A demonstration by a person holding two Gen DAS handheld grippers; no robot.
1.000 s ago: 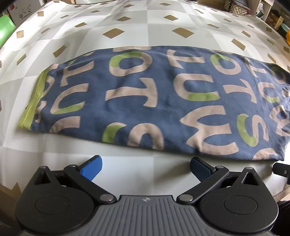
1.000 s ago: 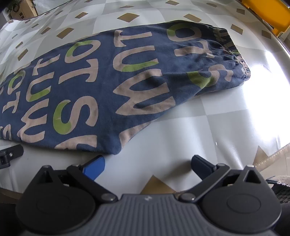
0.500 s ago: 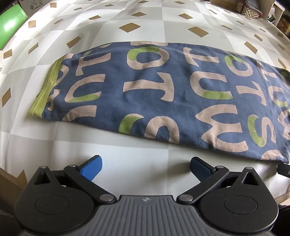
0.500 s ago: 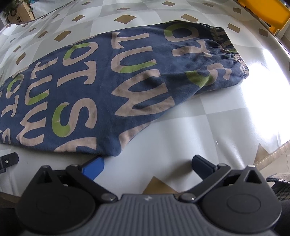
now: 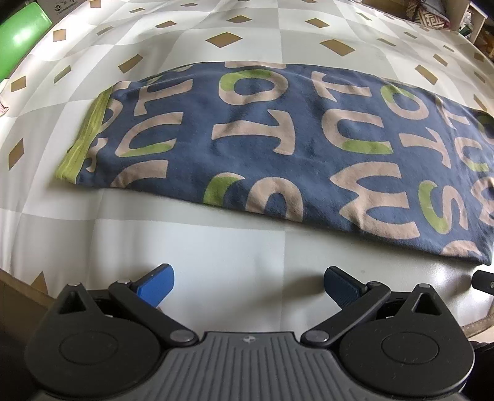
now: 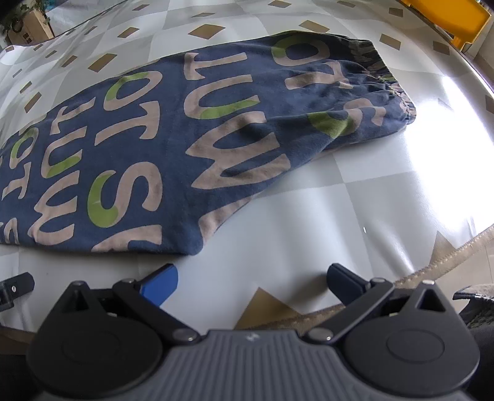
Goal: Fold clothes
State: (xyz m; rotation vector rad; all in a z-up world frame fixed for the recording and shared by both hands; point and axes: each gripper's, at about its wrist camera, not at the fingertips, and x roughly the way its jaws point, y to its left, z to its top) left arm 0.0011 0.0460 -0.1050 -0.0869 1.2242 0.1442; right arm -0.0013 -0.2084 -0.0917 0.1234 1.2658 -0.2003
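Navy-blue folded garment printed with large beige and lime-green letters (image 5: 278, 148) lies flat as a long band across the tabletop, beyond both tools. Left gripper (image 5: 248, 285): its two blue-tipped fingers (image 5: 156, 285) stand wide apart with nothing between them, poised over bare surface just short of the garment's near folded edge. Right gripper (image 6: 253, 285): fingers (image 6: 162, 283) likewise spread apart and empty, the left fingertip close to the near corner of the cloth without visibly touching it.

In the left wrist view, the garment ends at the left in a lime-green hem band (image 5: 85, 135). In the right wrist view, its opposite end shows a gathered, puckered waistband (image 6: 383, 80), where the cloth bunches and sits slightly raised.

Support: a glossy table covering of pale grey and white squares with small tan diamonds (image 5: 191, 243), brightly lit by glare at the right in the right wrist view.

Periphery: a bright green object (image 5: 18, 40) at the far left edge and a yellow container (image 6: 444, 15) at the far right corner, both well apart from the garment.
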